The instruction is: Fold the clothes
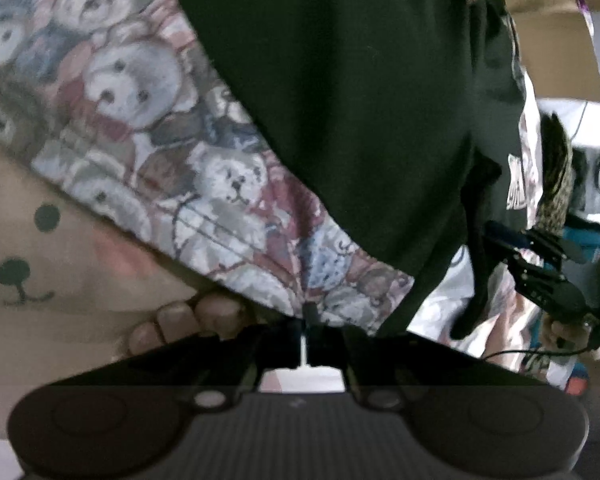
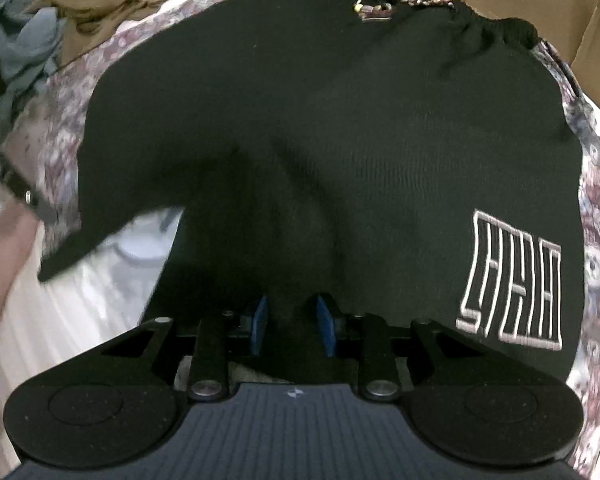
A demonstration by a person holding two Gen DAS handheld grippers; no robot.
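Folding barely under way: black shorts point(image 2: 320, 120) lying spread on the teddy-bear blanket point(image 1: 140, 128), right gripper point(image 2: 292, 330) clenching their bunched hem at six o'clock, left gripper point(image 1: 310, 320) pinching the blanket edge, folds all remaining.

Item: black shorts point(image 2: 320, 120). Marking: one block of outlined, angular white lettering point(image 2: 512, 280), stitched or printed near the hem at one leg. The strokes run as tall, narrow bars inside a rectangular frame; the characters are too stylised to read with confidence, possibly four letters. The same marking point(image 1: 517, 184) shows in the left wrist view, on edge and blurred, unreadable there. No other text, brand, number or sign can be read on anything else in either view.
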